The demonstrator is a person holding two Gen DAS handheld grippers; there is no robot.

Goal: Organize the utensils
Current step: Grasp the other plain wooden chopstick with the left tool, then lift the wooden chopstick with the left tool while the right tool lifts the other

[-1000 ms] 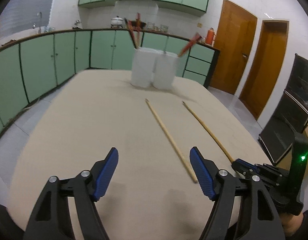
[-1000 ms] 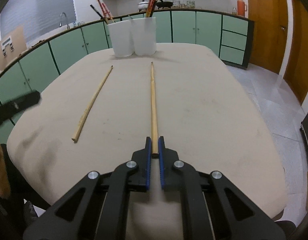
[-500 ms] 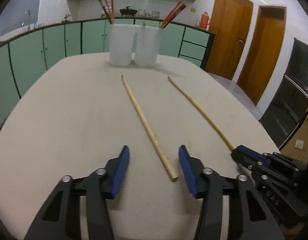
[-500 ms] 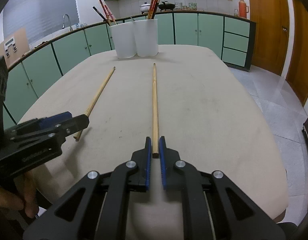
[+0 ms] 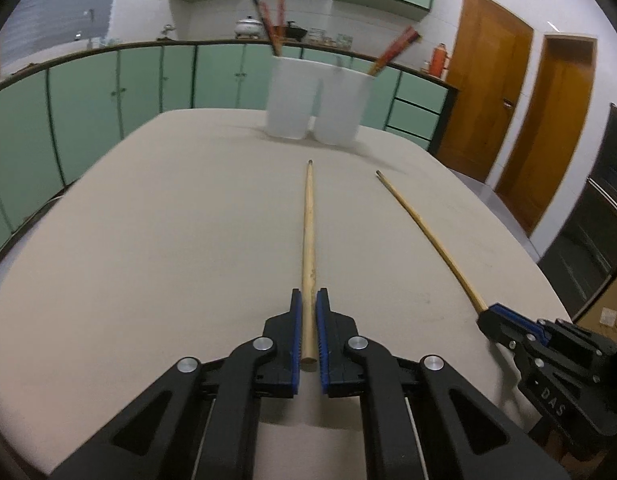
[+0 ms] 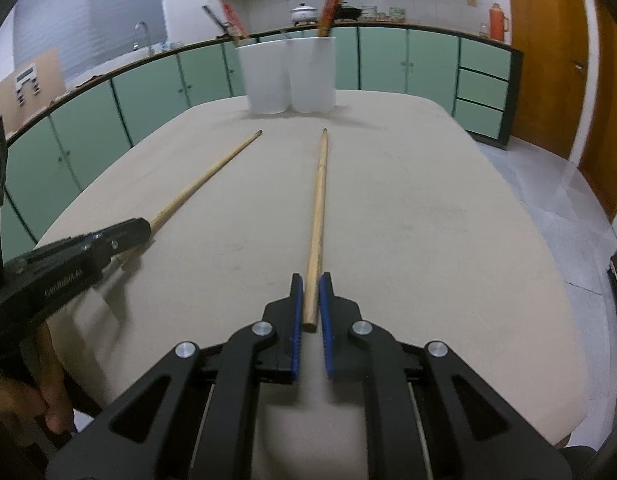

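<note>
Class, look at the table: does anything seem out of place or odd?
Two loose chopsticks lie on the table rather than in the white holders. The left tongs grip one, the right tongs the other. Nothing looks spilled or broken.

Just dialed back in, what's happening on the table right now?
Each handheld gripper has closed on the near end of one long wooden chopstick. The left gripper holds the left chopstick, the right gripper the right chopstick. Both sticks lie along the beige table, tips pointing at two white holders at the far end, which already hold red chopsticks. Neither stick looks lifted yet.
</note>
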